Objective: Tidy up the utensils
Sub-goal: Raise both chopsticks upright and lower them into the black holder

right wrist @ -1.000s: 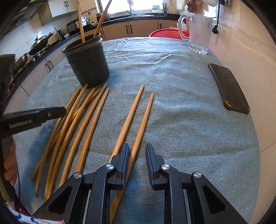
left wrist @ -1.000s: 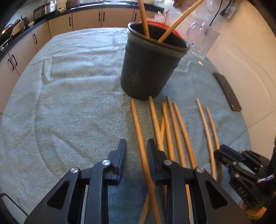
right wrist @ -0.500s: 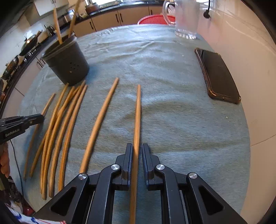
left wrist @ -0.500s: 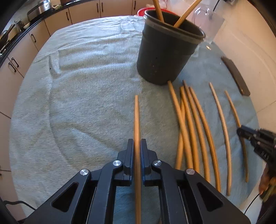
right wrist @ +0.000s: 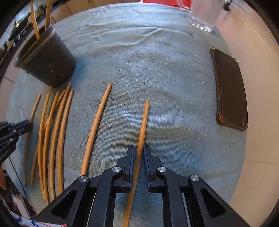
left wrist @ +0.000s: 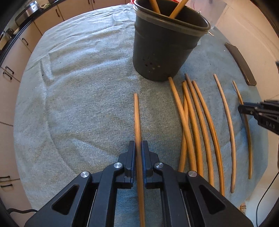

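Observation:
My left gripper (left wrist: 138, 148) is shut on a wooden chopstick (left wrist: 136, 118) that points toward the black utensil holder (left wrist: 165, 47), which has two chopsticks standing in it. My right gripper (right wrist: 139, 150) is shut on another chopstick (right wrist: 143, 120), held above the cloth. Several loose chopsticks (left wrist: 193, 125) lie on the cloth right of the left gripper; in the right wrist view they (right wrist: 52, 132) lie at the left, with one more (right wrist: 96, 125) beside my held one. The holder (right wrist: 47, 62) is at the upper left there.
A dark phone (right wrist: 230, 90) lies near the table's right edge, also showing in the left wrist view (left wrist: 241, 64). A glass pitcher (right wrist: 202, 15) and a red basket (right wrist: 165, 1) stand at the back. A grey-blue cloth (left wrist: 78, 96) covers the table. Kitchen cabinets (left wrist: 15, 57) lie beyond.
Both grippers closed on a chopstick each and lifted them off the cloth. The left one has moved closer to the holder; the right one has risen and tilted.

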A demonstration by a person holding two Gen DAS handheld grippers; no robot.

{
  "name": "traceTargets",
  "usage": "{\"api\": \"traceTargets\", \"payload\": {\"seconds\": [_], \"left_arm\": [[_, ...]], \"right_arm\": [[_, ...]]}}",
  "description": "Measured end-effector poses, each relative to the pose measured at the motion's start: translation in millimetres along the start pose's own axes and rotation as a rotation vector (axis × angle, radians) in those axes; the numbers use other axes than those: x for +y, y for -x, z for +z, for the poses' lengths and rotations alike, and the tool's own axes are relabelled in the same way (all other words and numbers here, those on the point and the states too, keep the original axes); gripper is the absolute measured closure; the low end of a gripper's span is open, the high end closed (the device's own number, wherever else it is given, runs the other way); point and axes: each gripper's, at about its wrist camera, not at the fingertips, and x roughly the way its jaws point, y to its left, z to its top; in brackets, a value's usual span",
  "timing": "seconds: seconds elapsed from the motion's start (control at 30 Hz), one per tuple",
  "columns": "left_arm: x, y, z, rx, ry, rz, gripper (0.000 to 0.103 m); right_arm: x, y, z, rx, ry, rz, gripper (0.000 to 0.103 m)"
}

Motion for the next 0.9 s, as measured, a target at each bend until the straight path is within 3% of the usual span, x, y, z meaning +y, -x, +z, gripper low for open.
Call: {"api": "traceTargets", "payload": {"seconds": [0.17, 0.3, 0.4, 0.6, 0.9], "left_arm": [[2.4, -0.8, 4.6, -0.015, -0.003, -0.002, 0.096], [0.9, 7.7, -1.8, -0.096, 0.045, -0.004, 0.097], [9.0, 37.5, -16.3, -0.219, 0.084, -0.05, 0.097], [8.7, 99.0, -59.3, -0.409, 0.095, -0.065, 0.097], [6.1, 131.0, -105.3, -0.554, 0.112, -0.094, 0.097]], "right_arm": [[15.2, -0.9, 4.0, 0.014, 0.087, -0.057, 0.093], [27.4, 2.2, -9.6, -0.09, 0.129, -0.075, 0.097], [24.1, 11.8, -24.7, -0.166, 0.09, -0.042, 0.097], [15.6, 57.4, -73.1, -0.347, 0.008, 0.037, 0.097], [7.2, 112.4, -116.4, -0.565, -0.032, 0.042, 0.097]]}}
